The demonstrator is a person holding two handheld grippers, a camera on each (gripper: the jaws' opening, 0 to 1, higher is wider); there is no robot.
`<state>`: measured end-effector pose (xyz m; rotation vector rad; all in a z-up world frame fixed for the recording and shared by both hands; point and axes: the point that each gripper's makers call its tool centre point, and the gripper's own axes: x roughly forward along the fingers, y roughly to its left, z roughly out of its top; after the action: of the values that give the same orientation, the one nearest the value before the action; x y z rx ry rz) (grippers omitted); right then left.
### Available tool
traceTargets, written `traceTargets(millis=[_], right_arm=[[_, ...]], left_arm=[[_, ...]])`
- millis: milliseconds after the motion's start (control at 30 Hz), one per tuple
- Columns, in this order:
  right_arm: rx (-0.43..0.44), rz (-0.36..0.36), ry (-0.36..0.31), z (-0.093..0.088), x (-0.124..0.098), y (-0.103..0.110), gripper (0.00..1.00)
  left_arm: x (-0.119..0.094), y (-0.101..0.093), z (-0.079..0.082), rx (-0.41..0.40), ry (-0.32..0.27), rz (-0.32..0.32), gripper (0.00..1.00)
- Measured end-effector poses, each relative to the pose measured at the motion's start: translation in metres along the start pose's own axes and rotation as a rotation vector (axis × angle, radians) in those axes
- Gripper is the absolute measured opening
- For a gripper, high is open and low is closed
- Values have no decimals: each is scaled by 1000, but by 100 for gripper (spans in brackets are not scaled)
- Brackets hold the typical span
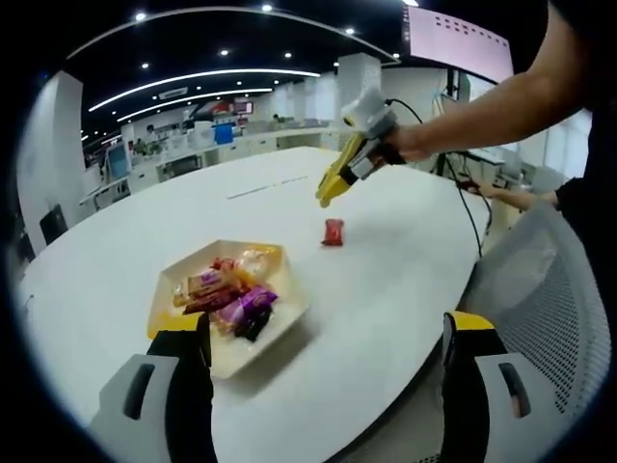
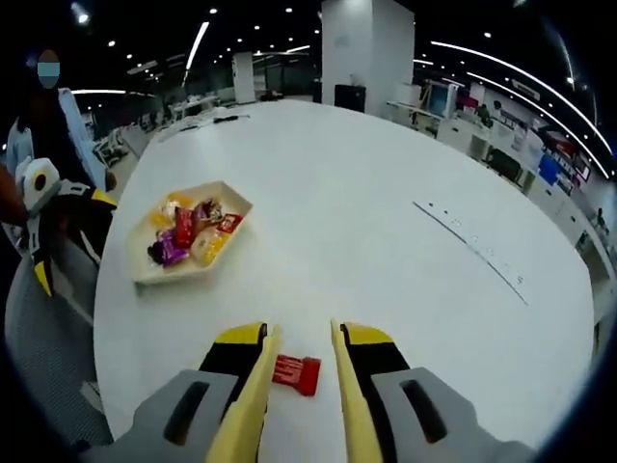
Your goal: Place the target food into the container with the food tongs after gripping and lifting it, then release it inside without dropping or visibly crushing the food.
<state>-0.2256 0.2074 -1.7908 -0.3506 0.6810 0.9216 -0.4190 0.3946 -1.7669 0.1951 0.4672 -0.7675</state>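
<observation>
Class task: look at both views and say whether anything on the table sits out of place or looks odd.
One red packet lies alone on the white table, apart from the tray holding the other snacks. The right tongs are open around it. Nothing looks spilled or damaged.

1 tray (image 2: pixel 143 274) on the surface (image 2: pixel 366 222). 1 loose red snack packet (image 2: pixel 296 373). 2 claws: left (image 2: pixel 43 241), right (image 2: pixel 301 386).

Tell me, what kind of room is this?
Probably a large open-plan office: a big white table, rows of desks with monitors behind it, recessed ceiling lights and a mesh office chair.
</observation>
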Motion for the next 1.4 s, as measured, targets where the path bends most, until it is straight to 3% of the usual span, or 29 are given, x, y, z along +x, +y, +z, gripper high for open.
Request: traceTargets(millis=[267, 500, 833, 1100, 1400], right_arm=[[-21, -32, 40, -11, 10, -6, 28], [-48, -32, 115, -33, 14, -3, 27], [-36, -2, 131, -47, -4, 7, 28], [-25, 77, 145, -56, -11, 37, 28], [-42, 86, 101, -46, -17, 50, 28]], left_arm=[[0, 1, 0, 0, 3, 6, 97], [0, 1, -1, -3, 6, 7, 97], [0, 0, 0, -3, 1, 5, 96], [0, -1, 1, 4, -2, 3, 96], [-1, 0, 3, 8, -11, 6, 96]])
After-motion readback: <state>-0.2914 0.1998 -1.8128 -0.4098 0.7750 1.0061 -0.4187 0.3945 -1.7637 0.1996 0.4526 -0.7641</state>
